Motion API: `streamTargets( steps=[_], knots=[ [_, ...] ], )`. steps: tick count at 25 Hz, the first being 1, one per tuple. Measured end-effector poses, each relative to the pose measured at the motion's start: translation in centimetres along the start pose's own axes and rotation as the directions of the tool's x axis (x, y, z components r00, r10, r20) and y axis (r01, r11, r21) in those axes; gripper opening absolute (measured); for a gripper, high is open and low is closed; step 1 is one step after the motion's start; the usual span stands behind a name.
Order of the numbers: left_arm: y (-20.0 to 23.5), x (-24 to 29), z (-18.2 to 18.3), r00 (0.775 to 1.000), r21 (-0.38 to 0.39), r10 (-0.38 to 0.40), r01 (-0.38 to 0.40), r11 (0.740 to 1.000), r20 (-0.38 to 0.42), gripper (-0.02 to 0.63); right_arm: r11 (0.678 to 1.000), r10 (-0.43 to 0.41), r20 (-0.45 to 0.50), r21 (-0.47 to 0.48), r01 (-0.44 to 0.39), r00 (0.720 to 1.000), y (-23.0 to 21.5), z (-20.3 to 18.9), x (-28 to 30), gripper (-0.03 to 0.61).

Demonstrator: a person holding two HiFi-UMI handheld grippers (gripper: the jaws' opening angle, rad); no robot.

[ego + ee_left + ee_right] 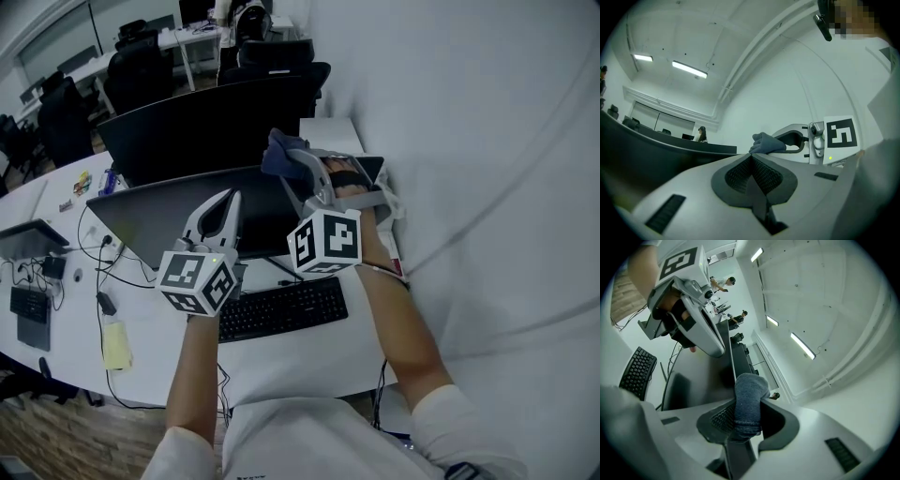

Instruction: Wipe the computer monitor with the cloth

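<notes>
Near: keyboard (pixel 281 307) on white tabletop (pixel 319 352); yellow note (pixel 115 345) to its left, no legible writing. Mid: left gripper (pixel 228 202) raised before the monitor (pixel 159 211), jaws pressed together, nothing between. Right gripper (pixel 292 164) clamped on the blue cloth (pixel 278 153), up at the monitor's top right edge; contact unclear. Judging: cloth in hand, wiping barely begun at best, screen face left to do. No brand or label readable anywhere, only square markers on the cubes.

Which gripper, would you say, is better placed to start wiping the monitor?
Right: the right gripper holds the cloth by the top edge of the monitor; the left gripper is shut and empty.
</notes>
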State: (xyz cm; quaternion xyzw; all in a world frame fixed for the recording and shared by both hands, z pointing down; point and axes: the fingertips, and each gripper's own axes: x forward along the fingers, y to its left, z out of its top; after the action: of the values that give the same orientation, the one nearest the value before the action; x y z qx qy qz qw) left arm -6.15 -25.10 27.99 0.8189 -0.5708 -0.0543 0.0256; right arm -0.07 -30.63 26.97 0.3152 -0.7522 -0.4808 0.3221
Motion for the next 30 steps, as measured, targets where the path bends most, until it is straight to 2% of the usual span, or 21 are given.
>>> streamTargets(
  steps=[16, 25, 30],
  knots=[
    [-7.6, 5.6, -0.8, 0.993, 0.024, -0.115, 0.116, 0.993, -0.038, 0.005, 0.996, -0.08, -0.091, 0.016, 0.082, 0.993, -3.2, -10.5, -4.4, 0.132],
    [-10.8, 7.2, -0.9, 0.986, 0.042, -0.161, 0.163, 0.986, -0.05, 0.005, 0.986, -0.126, -0.132, 0.087, 0.139, 0.983, -4.5, -14.4, -6.5, 0.132],
    [-12.2, 7.8, -1.2, 0.983, 0.044, -0.175, 0.177, 0.983, -0.059, 0.005, 0.974, -0.138, -0.128, 0.161, 0.158, 0.982, -4.6, -15.8, -7.5, 0.133]
  ],
)
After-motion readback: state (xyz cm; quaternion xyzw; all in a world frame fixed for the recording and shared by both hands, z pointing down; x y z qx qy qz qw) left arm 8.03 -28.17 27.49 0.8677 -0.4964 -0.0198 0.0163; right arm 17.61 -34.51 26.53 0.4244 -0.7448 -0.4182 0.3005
